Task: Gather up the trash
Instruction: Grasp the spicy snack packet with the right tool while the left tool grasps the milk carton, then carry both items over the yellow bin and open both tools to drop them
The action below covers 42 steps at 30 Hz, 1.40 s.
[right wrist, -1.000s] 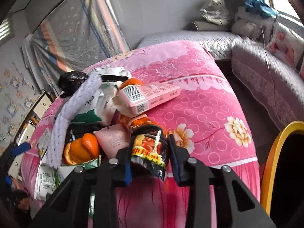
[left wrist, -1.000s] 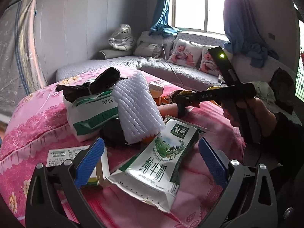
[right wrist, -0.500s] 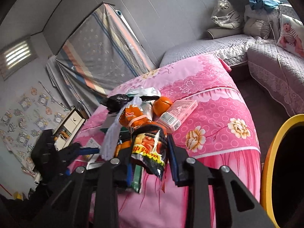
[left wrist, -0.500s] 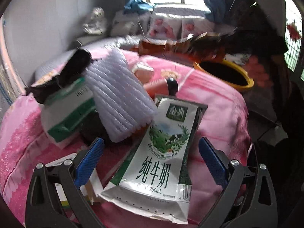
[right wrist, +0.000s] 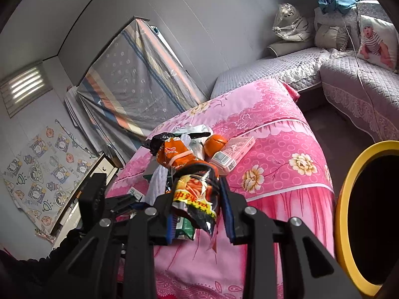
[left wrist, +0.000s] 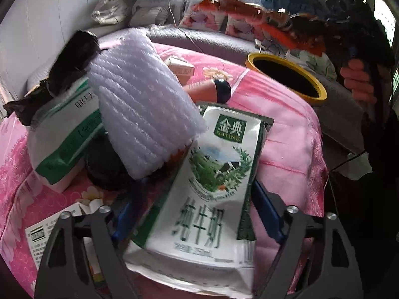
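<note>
A white and green milk pouch (left wrist: 209,199) lies flat on the pink tablecloth (left wrist: 286,144), in the left wrist view. My left gripper (left wrist: 198,184) points down over it with one blue pad on each side. Its jaws are closing around the pouch, and the pads stand close to the pouch's edges without clearly pressing. My right gripper (right wrist: 197,206) is shut on a black and orange snack wrapper (right wrist: 194,194), held in the air beside the table. In the left wrist view that wrapper (left wrist: 274,25) shows blurred at the upper right, above a yellow-rimmed bin (left wrist: 251,58).
A white foam net (left wrist: 139,114), a white and green bag (left wrist: 62,134), a black plastic bag (left wrist: 72,57), a pink box (left wrist: 179,67) and a black-capped tube (left wrist: 222,91) pile up behind the pouch. The bin's rim (right wrist: 341,199) stands right of the table. A grey sofa (right wrist: 286,67) runs along the wall.
My left gripper has tipped down and come in over the milk pouch, and its jaws have narrowed. My right gripper has lifted the snack wrapper up and away from the pile.
</note>
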Available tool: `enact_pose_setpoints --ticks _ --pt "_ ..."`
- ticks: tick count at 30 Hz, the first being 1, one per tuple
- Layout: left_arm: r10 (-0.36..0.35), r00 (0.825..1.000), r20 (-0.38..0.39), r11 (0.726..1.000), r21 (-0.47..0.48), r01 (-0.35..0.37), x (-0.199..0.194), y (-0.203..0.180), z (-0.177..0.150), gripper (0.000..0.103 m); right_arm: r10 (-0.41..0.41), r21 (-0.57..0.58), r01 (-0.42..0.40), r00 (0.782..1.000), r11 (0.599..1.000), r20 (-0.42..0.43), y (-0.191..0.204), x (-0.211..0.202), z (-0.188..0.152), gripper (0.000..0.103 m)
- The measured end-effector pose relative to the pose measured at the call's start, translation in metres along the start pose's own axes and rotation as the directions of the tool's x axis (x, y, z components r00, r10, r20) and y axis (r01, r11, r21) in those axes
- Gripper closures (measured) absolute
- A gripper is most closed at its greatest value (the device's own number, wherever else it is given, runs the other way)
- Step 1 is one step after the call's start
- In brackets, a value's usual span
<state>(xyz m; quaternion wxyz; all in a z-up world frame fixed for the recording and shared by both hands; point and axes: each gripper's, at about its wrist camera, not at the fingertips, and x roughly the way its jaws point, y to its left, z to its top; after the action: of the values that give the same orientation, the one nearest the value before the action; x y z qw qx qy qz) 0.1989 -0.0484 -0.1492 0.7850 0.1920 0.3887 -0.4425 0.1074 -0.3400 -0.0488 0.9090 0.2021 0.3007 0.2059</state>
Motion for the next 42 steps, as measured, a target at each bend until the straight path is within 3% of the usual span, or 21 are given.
enact_pose_setpoints --ticks 6,12,17,22,28,31,35,37,40,42 --pt "0.026 1.000 0.012 0.999 0.019 -0.027 -0.004 -0.013 -0.003 0.038 0.001 0.007 -0.001 1.000 1.000 0.006 0.000 -0.010 -0.005 0.074" --pt "-0.056 0.988 0.143 0.998 0.009 0.055 -0.048 -0.024 -0.008 0.038 0.025 0.027 -0.026 0.999 0.999 0.024 -0.001 -0.028 -0.008 0.074" --pt "-0.138 0.941 0.308 0.989 -0.001 0.145 -0.091 -0.041 -0.009 0.038 0.081 0.087 -0.084 0.996 0.993 0.038 -0.012 -0.043 -0.013 0.074" --pt "-0.161 0.889 0.428 0.984 0.001 0.178 -0.112 -0.060 0.005 0.038 0.091 0.131 -0.100 0.993 0.986 0.074 -0.021 -0.059 -0.016 0.075" --pt "-0.142 0.869 0.474 0.981 -0.048 0.186 -0.103 -0.066 0.039 0.038 -0.044 0.150 0.016 0.982 0.989 0.184 -0.037 -0.096 -0.015 0.074" --pt "-0.148 0.865 0.480 0.979 -0.052 0.197 -0.093 -0.071 0.051 0.038 -0.145 0.181 0.101 0.958 0.978 0.247 -0.051 -0.118 -0.015 0.074" --pt "-0.130 0.867 0.482 0.979 -0.078 0.190 -0.069 -0.080 0.076 0.038 -0.318 0.229 0.256 0.899 0.939 0.302 -0.071 -0.142 -0.020 0.074" --pt "-0.110 0.873 0.474 0.978 -0.105 0.181 -0.055 -0.083 0.090 0.038 -0.381 0.257 0.309 0.873 0.916 0.305 -0.081 -0.146 -0.024 0.074" --pt "-0.102 0.885 0.454 0.978 -0.116 0.172 -0.032 -0.092 0.115 0.038 -0.497 0.302 0.414 0.818 0.859 0.291 -0.098 -0.148 -0.032 0.074" --pt "-0.108 0.891 0.441 0.979 -0.107 0.172 -0.017 -0.102 0.131 0.038 -0.540 0.327 0.452 0.798 0.830 0.269 -0.109 -0.144 -0.038 0.074"
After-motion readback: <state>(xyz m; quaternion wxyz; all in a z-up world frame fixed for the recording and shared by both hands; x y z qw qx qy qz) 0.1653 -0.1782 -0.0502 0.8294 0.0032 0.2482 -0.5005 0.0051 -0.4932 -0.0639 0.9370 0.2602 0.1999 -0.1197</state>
